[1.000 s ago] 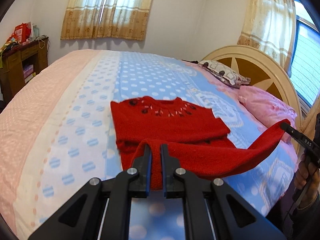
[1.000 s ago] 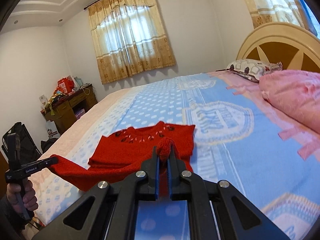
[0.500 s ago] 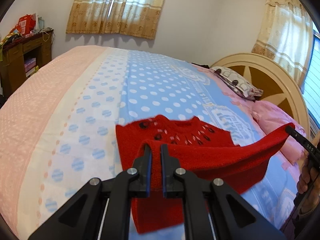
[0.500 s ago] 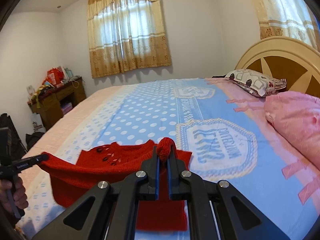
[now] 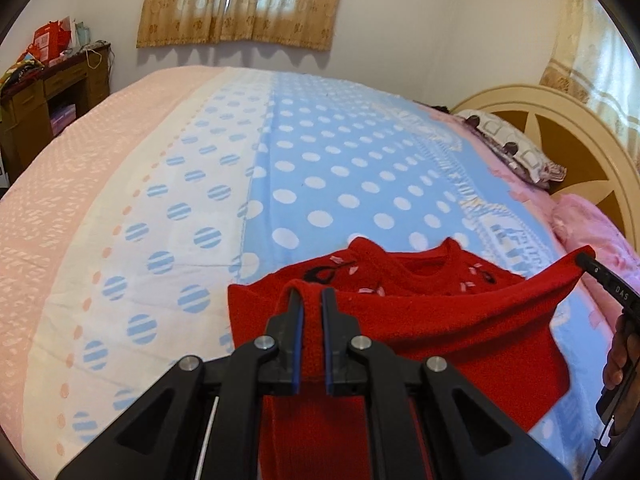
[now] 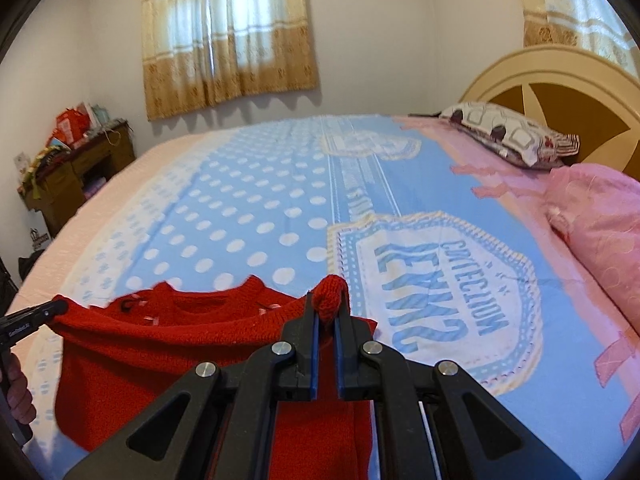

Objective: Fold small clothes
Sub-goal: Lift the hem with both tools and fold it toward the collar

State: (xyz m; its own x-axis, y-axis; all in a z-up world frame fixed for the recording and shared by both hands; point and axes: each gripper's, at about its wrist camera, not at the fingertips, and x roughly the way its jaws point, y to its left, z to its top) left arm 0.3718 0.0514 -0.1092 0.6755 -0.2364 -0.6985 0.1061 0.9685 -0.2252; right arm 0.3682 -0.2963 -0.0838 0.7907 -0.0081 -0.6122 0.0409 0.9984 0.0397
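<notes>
A small red knit sweater [image 5: 440,320] with a patterned neckline lies on the bed, its lower half lifted and stretched over its upper half. My left gripper [image 5: 311,294] is shut on one bottom corner of the sweater. My right gripper [image 6: 327,300] is shut on the other bottom corner, where a knot of red knit bulges above the fingertips. In the left wrist view the right gripper [image 5: 584,259] shows at the right edge with the hem taut between the two. In the right wrist view the left gripper [image 6: 56,308] shows at the left edge. The sweater [image 6: 180,344] hangs below the hem.
The bed [image 5: 320,168] has a blue dotted cover with pink and white bands. A patterned pillow [image 6: 508,132] and a pink pillow [image 6: 600,216] lie by the cream headboard [image 6: 560,80]. A cluttered wooden desk [image 5: 44,92] stands at the far left under curtained windows.
Both grippers carried the sweater's bottom hem forward over its body toward the neckline. The lifted half now covers most of the sweater, and only the neckline shows beyond the hem.
</notes>
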